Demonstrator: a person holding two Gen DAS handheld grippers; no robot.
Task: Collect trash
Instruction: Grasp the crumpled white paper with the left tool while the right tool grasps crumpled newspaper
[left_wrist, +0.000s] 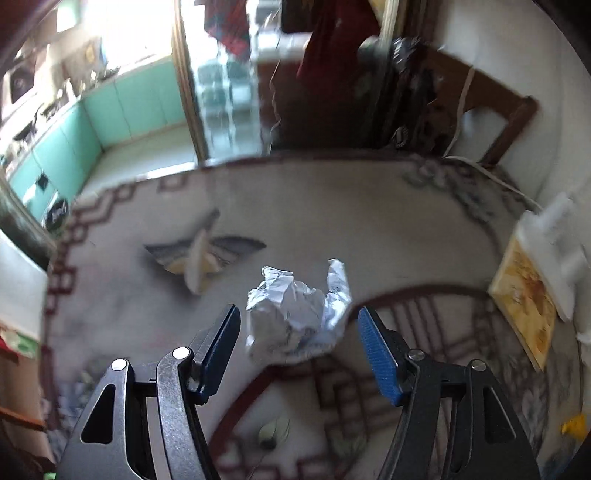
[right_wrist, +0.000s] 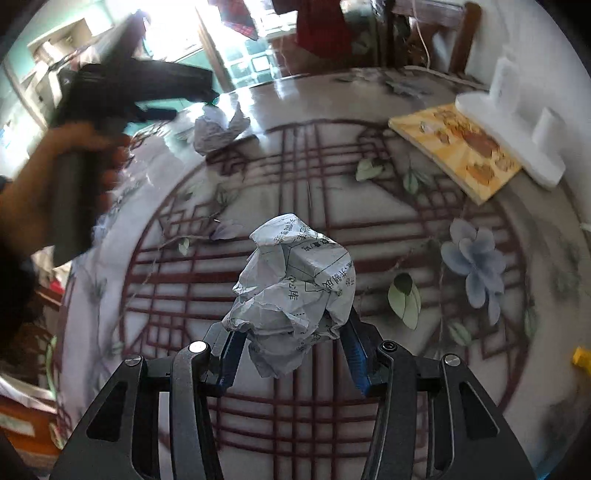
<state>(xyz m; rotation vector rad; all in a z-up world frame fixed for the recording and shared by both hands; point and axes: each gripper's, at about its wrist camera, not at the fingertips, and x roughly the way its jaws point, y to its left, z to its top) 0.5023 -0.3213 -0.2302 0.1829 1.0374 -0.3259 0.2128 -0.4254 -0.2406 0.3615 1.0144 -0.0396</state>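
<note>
A crumpled white paper ball (left_wrist: 295, 314) lies on the patterned table in the left wrist view, just ahead of and between the open fingers of my left gripper (left_wrist: 297, 321). The same ball (right_wrist: 218, 129) shows far left in the right wrist view, under the left gripper (right_wrist: 207, 98). My right gripper (right_wrist: 291, 332) is shut on a second crumpled printed paper ball (right_wrist: 291, 291) and holds it above the table.
The round table (right_wrist: 369, 229) has a floral cloth. A yellow picture board (right_wrist: 458, 151) with white foam pieces (right_wrist: 517, 125) lies at the right. A small yellow object (right_wrist: 581, 356) sits at the right edge. A wooden chair (left_wrist: 491, 110) stands behind the table.
</note>
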